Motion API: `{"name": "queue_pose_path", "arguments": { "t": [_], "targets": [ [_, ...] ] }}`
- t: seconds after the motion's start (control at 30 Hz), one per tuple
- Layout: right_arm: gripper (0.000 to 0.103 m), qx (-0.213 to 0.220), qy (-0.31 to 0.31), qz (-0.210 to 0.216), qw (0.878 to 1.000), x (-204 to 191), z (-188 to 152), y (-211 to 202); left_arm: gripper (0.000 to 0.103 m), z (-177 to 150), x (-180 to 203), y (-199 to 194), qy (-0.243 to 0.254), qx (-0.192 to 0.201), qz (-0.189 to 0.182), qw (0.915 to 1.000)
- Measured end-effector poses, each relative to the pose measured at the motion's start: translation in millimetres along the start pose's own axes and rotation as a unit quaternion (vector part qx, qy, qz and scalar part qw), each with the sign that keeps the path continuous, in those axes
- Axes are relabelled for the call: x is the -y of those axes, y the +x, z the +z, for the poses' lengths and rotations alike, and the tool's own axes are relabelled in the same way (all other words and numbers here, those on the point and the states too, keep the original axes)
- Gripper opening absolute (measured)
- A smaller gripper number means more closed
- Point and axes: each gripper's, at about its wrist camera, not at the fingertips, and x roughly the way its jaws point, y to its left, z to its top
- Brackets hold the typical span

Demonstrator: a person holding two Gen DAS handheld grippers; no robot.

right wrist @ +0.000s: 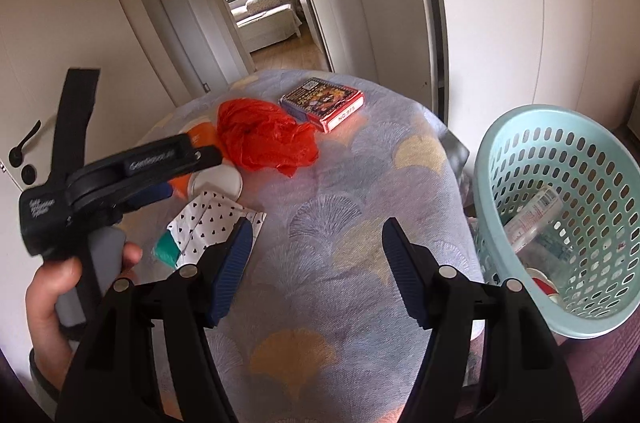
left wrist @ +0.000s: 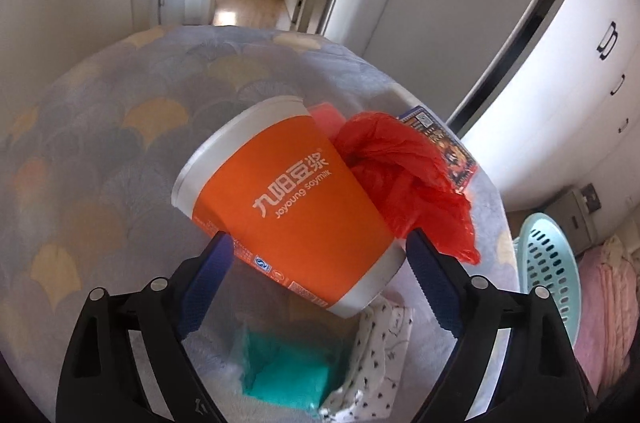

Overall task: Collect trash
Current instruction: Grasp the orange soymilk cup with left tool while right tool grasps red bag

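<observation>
An orange paper cup (left wrist: 292,199) with white lettering lies on its side on the fan-patterned cloth (right wrist: 352,191). My left gripper (left wrist: 318,237) is open, its blue tips straddling the cup's base end without a visible squeeze. In the right wrist view the left gripper (right wrist: 188,175) reaches over the cup's white bottom (right wrist: 218,183), held by a hand (right wrist: 48,307). A crumpled red plastic bag (left wrist: 404,175) (right wrist: 264,139) lies right behind the cup. A heart-patterned wrapper (right wrist: 208,223) (left wrist: 384,355) with a teal part lies in front. My right gripper (right wrist: 316,235) is open over bare cloth.
A printed card box (right wrist: 324,101) (left wrist: 448,147) sits beyond the red bag. A pale teal perforated basket (right wrist: 560,207) (left wrist: 548,263) stands off the cloth's right edge with a bottle and other trash inside. White cupboard doors (right wrist: 520,3) rise behind it; pink fabric (left wrist: 608,283) lies by the basket.
</observation>
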Motion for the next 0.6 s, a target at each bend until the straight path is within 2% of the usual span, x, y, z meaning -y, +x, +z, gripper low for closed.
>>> {"name": "queue_pose_path", "arguments": {
  "t": [0.13,0.23,0.4,0.5,0.6],
  "targets": [
    [0.064,-0.006,0.0,0.005,1.0,-0.8,-1.7,3.5,0.087,3.0,0.0,-0.8,0.006,-0.004,0.005,1.0],
    [0.064,-0.006,-0.001,0.008,1.0,-0.5,-1.7,4.3,0.079,1.0,-7.2,-7.9,0.013,-0.009,-0.009,0.9998],
    [0.064,-0.007,-0.009,0.012,1.0,-4.8,-0.3,5.1,0.07,-2.9,-30.2,-35.5,0.033,0.006,0.029,0.999],
    [0.064,-0.006,-0.016,0.013,1.0,-8.3,1.2,4.8,0.07,-1.6,-52.1,-46.1,0.019,0.006,0.029,0.9994],
    [0.064,-0.004,-0.019,0.018,1.0,-11.2,5.1,6.5,0.073,2.8,-65.6,-48.8,-0.006,0.013,0.013,0.9998]
  ]
}}
